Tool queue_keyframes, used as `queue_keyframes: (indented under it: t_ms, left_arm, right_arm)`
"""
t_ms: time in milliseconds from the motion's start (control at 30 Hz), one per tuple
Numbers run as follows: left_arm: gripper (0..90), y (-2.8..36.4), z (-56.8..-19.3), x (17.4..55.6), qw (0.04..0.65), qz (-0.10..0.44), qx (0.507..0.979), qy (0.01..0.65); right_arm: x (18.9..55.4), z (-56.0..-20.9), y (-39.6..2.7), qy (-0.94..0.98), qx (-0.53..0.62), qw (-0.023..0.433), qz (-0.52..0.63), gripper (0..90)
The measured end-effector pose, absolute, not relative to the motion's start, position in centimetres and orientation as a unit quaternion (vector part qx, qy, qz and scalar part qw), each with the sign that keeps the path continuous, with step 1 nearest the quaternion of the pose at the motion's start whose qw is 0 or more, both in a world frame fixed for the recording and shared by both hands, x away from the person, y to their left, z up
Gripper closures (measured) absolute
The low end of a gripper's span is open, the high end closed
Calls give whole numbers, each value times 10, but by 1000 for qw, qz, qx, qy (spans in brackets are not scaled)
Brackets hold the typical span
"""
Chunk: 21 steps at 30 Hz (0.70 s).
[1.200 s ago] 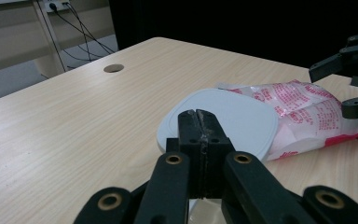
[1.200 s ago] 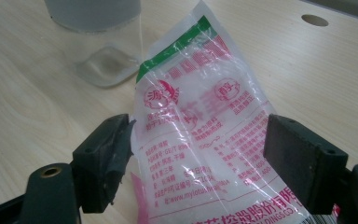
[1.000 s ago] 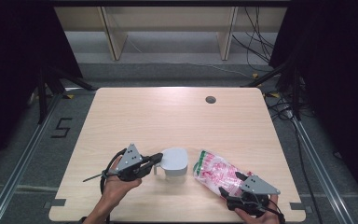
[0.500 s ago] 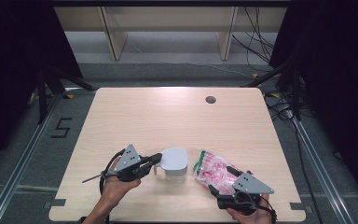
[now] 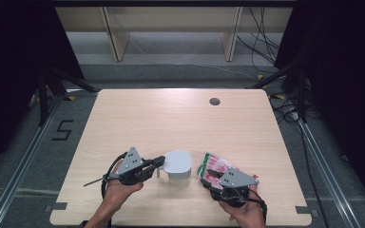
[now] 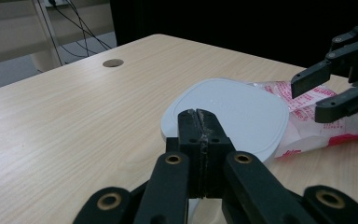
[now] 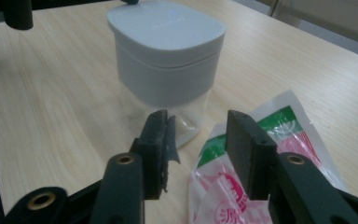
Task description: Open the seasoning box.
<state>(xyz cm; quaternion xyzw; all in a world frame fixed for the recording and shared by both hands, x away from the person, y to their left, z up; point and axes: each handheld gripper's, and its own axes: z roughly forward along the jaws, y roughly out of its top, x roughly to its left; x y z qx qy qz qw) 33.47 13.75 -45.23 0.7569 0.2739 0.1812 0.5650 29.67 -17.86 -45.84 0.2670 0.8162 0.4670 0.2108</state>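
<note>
A white lidded tub [image 5: 178, 164] stands near the table's front edge, its lower part clear [image 7: 186, 123]. My left gripper [image 5: 160, 161] is shut, and its closed tips [image 6: 199, 117] lie against the near rim of the tub's lid [image 6: 233, 109]. I cannot tell whether they pinch the rim. A red, white and green plastic bag [image 5: 217, 165] lies just right of the tub. My right gripper [image 5: 211, 174] hovers over the bag's near end [image 7: 270, 140]. Its jaws have just been closing and stand partly apart, the pads not pressing the bag. The right gripper [image 6: 314, 95] points towards the tub.
A round cable hole [image 5: 214, 101] sits at the table's far right. Beyond the far edge stand wooden shelf legs [image 5: 115, 35] and floor cables [image 5: 266, 33]. Bare wood tabletop [image 5: 171, 123] stretches behind the tub.
My right gripper has slid left along the bag towards the tub, and its jaws have narrowed. The left gripper and the tub have stayed put.
</note>
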Motion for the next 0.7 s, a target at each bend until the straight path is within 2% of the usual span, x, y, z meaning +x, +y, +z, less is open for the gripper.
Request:
queue_keyframes:
  t_ms: [333, 567, 700]
  left_arm:
    - [888, 138, -453, 335, 565, 185, 757, 271]
    - [889, 138, -453, 334, 565, 183, 756, 275]
    - [889, 138, -454, 335, 570, 179, 753, 274]
  right_arm:
    - [311, -458, -173, 812, 273, 202, 475, 728]
    - [315, -455, -170, 816, 261, 190, 480, 878]
    - [316, -455, -167, 816, 255, 197, 480, 900]
